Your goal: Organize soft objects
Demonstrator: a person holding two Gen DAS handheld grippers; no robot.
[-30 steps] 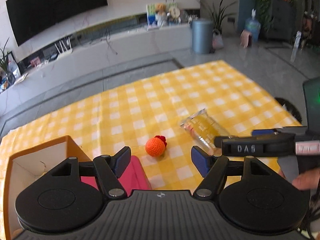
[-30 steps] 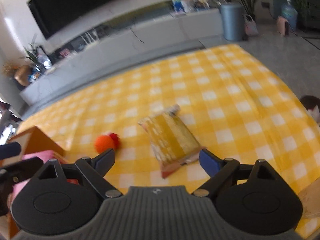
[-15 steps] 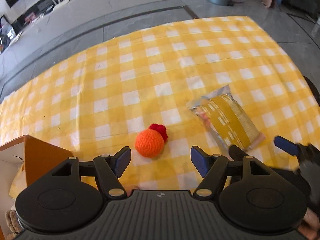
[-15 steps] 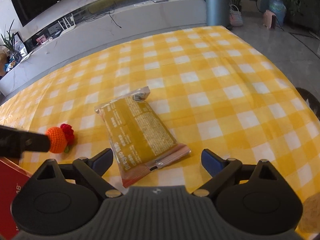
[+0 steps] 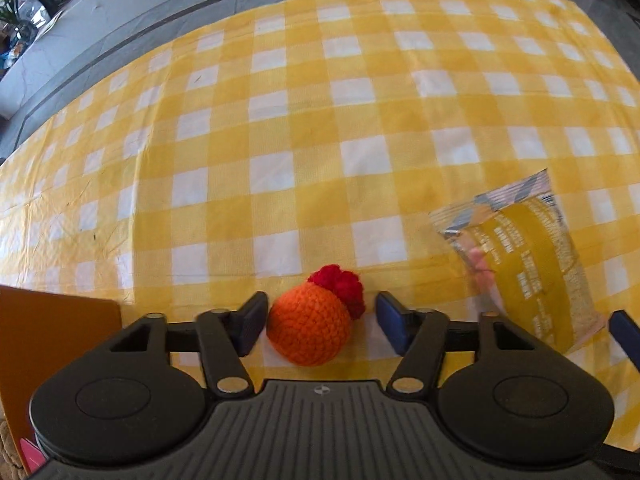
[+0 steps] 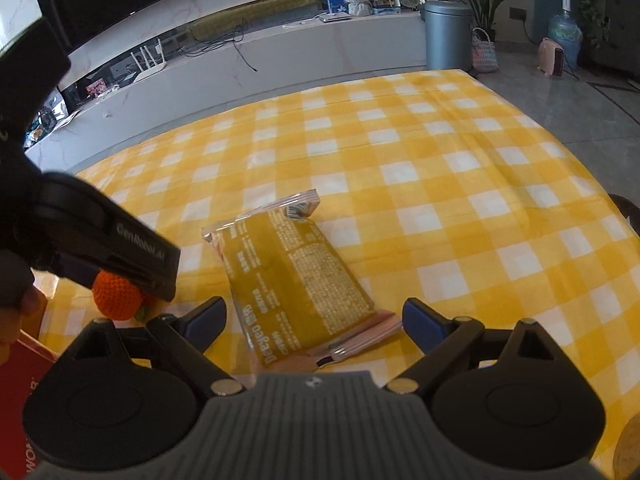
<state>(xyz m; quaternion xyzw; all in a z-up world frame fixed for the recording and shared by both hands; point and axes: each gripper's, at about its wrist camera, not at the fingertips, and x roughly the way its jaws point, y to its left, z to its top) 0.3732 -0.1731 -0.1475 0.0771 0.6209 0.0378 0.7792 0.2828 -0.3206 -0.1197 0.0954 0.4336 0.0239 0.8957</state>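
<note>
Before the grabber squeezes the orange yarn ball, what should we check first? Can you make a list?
1. Orange yarn ball sits between the left gripper pads: ok.
2. Left jaws closing, right pad not yet touching the ball: ok.
3. Red tuft clear of the pads: cannot tell.
4. Yellow snack packet lies apart from the ball: ok.
5. Right gripper open, straddling the packet's near end: ok.
6. Orange box beside the left gripper, room inside: cannot tell.

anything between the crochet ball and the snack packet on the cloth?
Only bare checked tablecloth between the orange crochet ball and the yellow snack packet, apart from the left gripper's right-hand pad beside the ball, its jaws closing. Clearest in the left wrist view.
</note>
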